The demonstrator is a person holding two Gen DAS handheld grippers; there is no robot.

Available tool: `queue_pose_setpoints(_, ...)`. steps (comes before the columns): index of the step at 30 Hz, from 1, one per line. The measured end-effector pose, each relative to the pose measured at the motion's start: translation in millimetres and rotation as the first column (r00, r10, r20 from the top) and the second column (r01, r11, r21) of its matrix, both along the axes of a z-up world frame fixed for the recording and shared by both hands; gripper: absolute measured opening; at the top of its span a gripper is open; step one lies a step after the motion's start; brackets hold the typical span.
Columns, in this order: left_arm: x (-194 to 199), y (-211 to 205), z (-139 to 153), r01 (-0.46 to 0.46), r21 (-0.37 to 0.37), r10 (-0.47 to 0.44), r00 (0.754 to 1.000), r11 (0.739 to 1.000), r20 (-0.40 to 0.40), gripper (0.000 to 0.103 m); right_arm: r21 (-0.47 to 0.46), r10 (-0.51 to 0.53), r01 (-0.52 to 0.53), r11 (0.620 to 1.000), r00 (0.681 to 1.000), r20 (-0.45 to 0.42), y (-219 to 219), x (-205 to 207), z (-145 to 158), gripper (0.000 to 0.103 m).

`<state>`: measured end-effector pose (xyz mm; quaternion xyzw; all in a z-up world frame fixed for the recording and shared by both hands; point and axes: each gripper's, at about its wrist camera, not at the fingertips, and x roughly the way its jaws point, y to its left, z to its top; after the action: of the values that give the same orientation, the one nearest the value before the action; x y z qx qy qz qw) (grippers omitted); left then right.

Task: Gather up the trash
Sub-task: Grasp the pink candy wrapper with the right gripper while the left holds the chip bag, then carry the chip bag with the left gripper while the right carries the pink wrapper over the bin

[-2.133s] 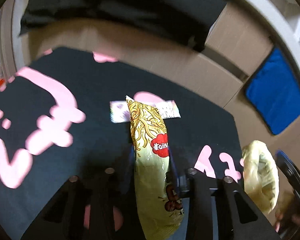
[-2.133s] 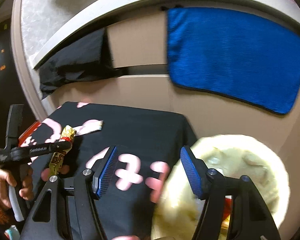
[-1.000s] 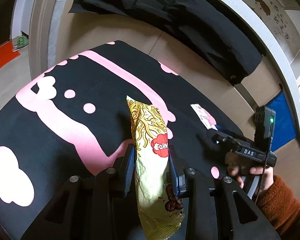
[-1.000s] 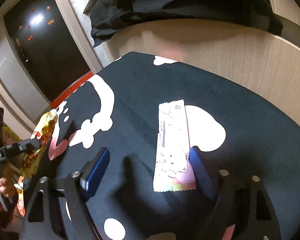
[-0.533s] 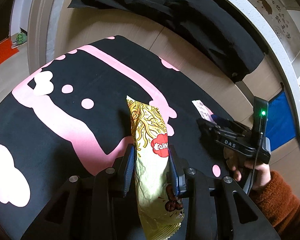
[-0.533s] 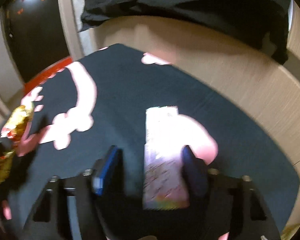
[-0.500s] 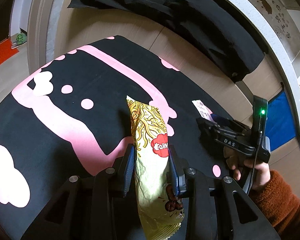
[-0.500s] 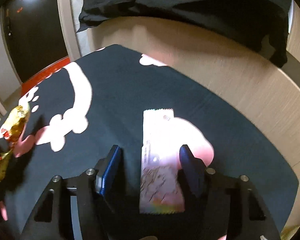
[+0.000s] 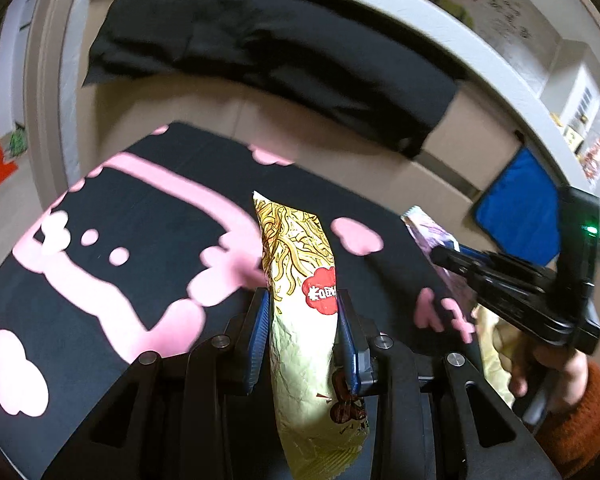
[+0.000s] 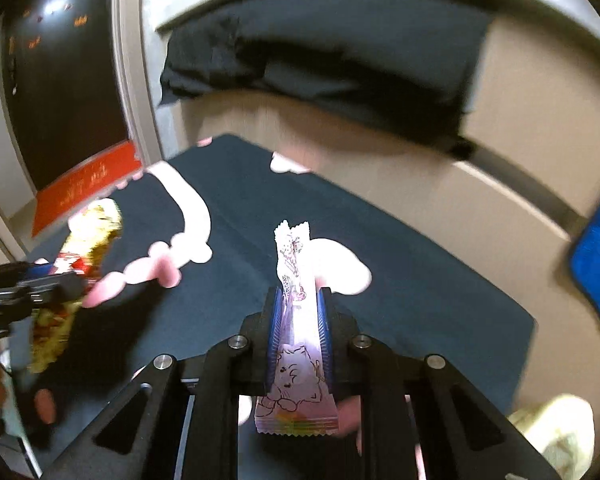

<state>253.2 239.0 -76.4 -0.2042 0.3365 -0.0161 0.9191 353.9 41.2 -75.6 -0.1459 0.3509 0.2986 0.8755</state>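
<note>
My left gripper (image 9: 303,320) is shut on a yellow noodle snack bag (image 9: 300,264), held upright above the black cloth with pink shapes (image 9: 148,240). My right gripper (image 10: 299,320) is shut on a white and pink candy wrapper (image 10: 296,280), lifted off the cloth (image 10: 400,292). In the left wrist view the right gripper (image 9: 452,254) shows at right holding that wrapper (image 9: 424,228). In the right wrist view the left gripper (image 10: 60,276) and its snack bag (image 10: 92,236) show at left.
A pale yellow trash bag (image 10: 556,432) sits at the lower right, also behind the right gripper in the left wrist view (image 9: 496,344). A black garment (image 9: 260,56) hangs on the cabinet behind. A blue cloth (image 9: 516,216) hangs at right. A red mat (image 10: 84,188) lies on the floor at left.
My right gripper closed on the candy wrapper and lifted it off the cloth. My left gripper kept hold of the snack bag and both views swung slightly.
</note>
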Motion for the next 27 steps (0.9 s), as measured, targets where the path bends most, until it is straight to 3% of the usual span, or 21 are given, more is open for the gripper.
queue_pose_setpoints(5,-13,-35,28,0.017,0.052,-0.020,0.998,0.999,0.052,0.033,0.067,-0.054,0.052,0.996,0.998,0.037,-41,-41,37,0.016)
queue_pose_setpoints(12,-29,-94,66,0.079,0.134,-0.094,0.990,0.988,0.109,0.033,0.125,-0.110,0.098,0.987,0.989,0.094,-92,-89,66,0.016)
queue_pose_setpoints(19,-38,-162,95,0.145,0.215,-0.181,0.971,0.966,0.155,0.033,0.199,-0.184,0.157,0.967,0.974,0.130,-149,-111,86,0.017)
queue_pose_setpoints(27,-35,-233,113,0.246,0.239,-0.293,0.939,0.939,0.182,0.033,0.236,-0.296,0.251,0.939,0.938,0.180,-218,-129,104,0.017)
